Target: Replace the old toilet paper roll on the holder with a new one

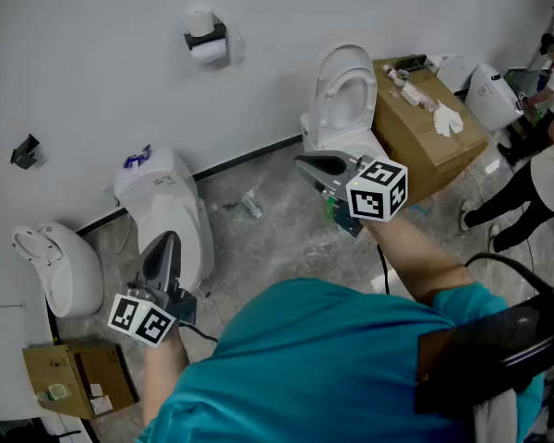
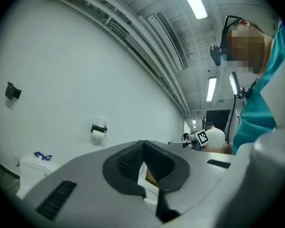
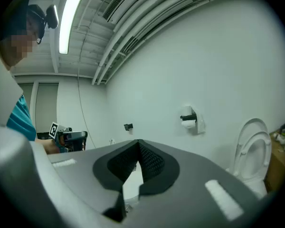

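A black toilet paper holder (image 1: 206,38) is fixed high on the white wall, with a white roll (image 1: 209,52) hanging in it and what looks like a second white roll (image 1: 200,20) standing on top. Both grippers are held level, well short of the wall. My left gripper (image 1: 169,236) is shut and empty, out over a white toilet tank (image 1: 171,201). My right gripper (image 1: 299,162) is shut and empty in front of the open toilet (image 1: 343,90). The holder (image 2: 99,129) shows small and far beyond the shut left gripper (image 2: 142,143), and the holder (image 3: 189,118) shows up and right of the shut right gripper (image 3: 138,142).
A cardboard box (image 1: 423,132) with gloves and small items stands right of the open toilet. Another white toilet (image 1: 63,268) and a small open box (image 1: 74,377) are at the lower left. A black bracket (image 1: 24,151) is on the wall. A person (image 1: 535,187) stands at the far right.
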`<state>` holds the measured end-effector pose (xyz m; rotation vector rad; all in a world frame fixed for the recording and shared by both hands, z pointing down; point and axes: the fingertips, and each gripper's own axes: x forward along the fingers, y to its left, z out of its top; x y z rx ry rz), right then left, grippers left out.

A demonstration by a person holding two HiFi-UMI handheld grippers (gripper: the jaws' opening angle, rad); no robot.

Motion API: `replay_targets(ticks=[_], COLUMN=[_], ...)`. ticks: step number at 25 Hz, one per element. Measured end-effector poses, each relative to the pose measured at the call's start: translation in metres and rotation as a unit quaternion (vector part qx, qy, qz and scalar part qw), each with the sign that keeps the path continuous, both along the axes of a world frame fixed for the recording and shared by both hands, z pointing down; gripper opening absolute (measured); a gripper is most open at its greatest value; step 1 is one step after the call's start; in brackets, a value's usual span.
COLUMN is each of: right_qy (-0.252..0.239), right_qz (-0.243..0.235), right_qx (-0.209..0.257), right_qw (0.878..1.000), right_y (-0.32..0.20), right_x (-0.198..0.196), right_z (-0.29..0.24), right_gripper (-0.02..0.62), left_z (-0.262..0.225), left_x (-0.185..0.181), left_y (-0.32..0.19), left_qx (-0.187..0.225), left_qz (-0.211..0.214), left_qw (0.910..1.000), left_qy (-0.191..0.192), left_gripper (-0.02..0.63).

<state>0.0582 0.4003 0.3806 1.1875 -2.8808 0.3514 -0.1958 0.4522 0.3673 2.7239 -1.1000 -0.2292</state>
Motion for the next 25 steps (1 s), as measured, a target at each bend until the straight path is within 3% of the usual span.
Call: replay_targets(ticks=[12, 25], right_qy=[-0.004, -0.02], right_qz=[-0.014, 0.005], right_qx=[0.002, -0.003], right_qw=[1.0, 1.0], right_y=[-0.006, -0.025], right_x=[-0.038, -0.093], right_z=[-0.007, -0.013], right_gripper=[0.002, 0.003], left_z=[-0.004, 0.0], left_x=[-0.032, -0.096], left_y=[0.009, -0.006], left_qx=[0.006, 0.002], left_qz=[-0.005, 0.009], left_qw=[0.9999, 0.9999], left_qy=[0.007, 0.007], left_gripper=[0.008, 0.008])
